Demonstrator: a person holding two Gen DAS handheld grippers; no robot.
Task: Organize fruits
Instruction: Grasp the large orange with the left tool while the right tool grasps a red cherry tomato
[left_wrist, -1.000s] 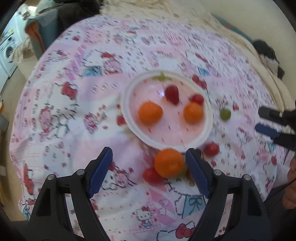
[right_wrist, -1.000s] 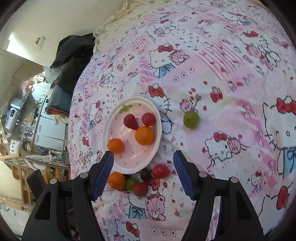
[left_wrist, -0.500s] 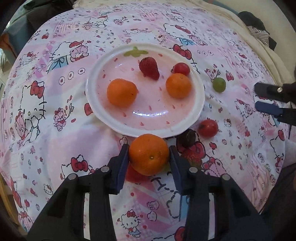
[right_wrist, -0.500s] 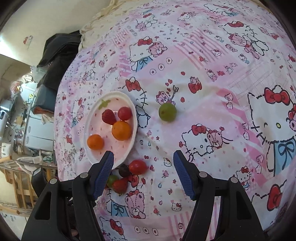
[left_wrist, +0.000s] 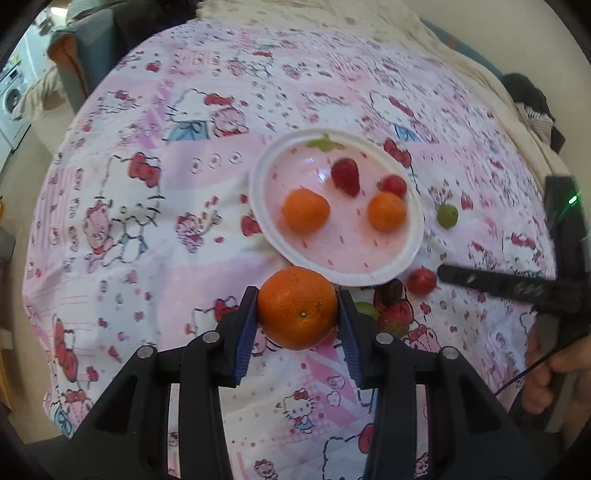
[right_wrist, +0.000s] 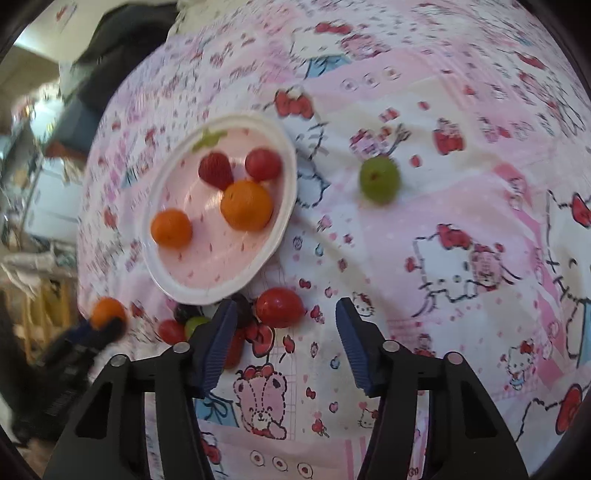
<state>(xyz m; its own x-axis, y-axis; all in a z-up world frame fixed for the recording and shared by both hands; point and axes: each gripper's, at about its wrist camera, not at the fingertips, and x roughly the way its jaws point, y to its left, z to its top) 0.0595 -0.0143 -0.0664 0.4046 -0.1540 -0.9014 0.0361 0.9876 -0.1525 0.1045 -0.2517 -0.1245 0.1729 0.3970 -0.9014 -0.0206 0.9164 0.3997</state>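
Your left claw clamps an orange, lifted just short of the plate's near rim. Right claw, narrowing, empty, straddles the tomato beside that rim.

Orange now clamped, lifted; right jaws narrower

Four fruits in the plate, grape just right

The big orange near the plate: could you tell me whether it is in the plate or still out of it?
Out. The big orange sits clamped in the left gripper, just outside the plate's near rim.
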